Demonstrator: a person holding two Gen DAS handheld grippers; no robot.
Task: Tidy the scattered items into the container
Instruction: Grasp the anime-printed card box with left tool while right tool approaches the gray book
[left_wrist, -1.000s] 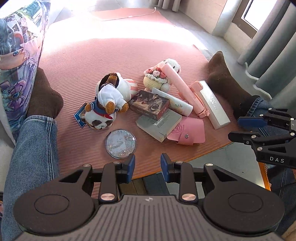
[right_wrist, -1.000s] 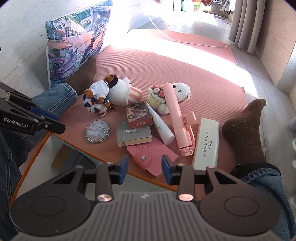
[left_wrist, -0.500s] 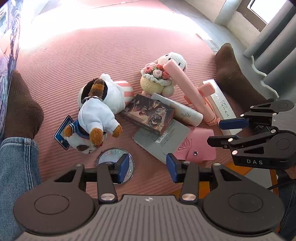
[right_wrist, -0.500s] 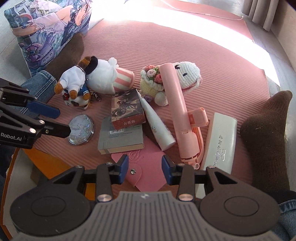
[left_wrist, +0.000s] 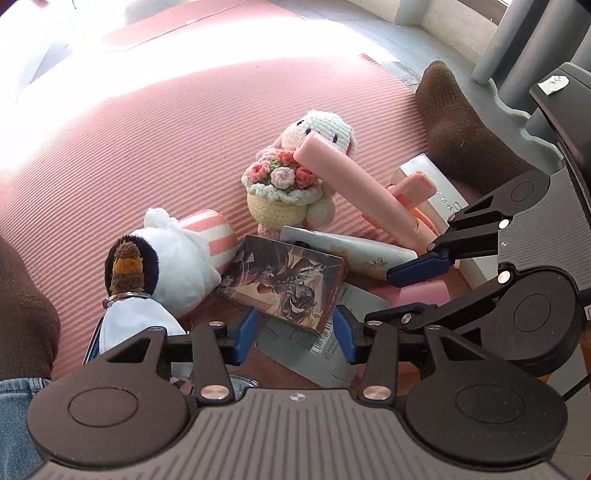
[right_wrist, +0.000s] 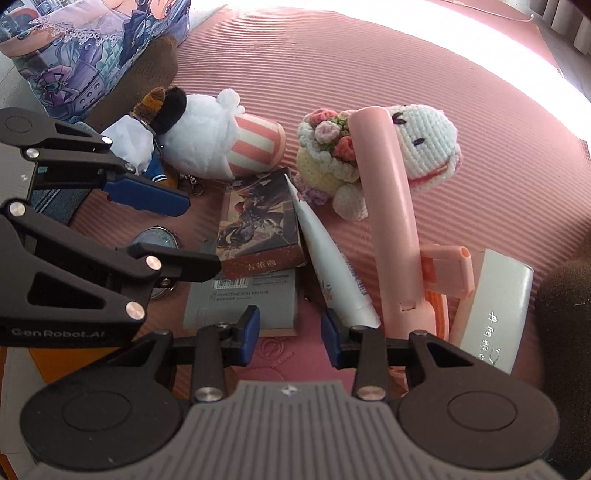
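Card box (left_wrist: 284, 284) seemingly between hand-held gripper (left_wrist: 295, 328) jaws

bare pink mat (left_wrist: 155, 122) beyond the heap, plush toys (right_wrist: 221, 144) crowding the card box (right_wrist: 258, 221) (touching), socked feet (left_wrist: 461, 122) flanking

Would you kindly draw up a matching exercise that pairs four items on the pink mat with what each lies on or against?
Things:
1. card box
2. white tube
3. pink selfie stick
4. striped plush

Places:
A. across the crocheted bunny
B. on top of the grey notebook
C. beside the dog plush, far left
D. between the card box and the selfie stick

Pairs: 1-B, 2-D, 3-A, 4-C
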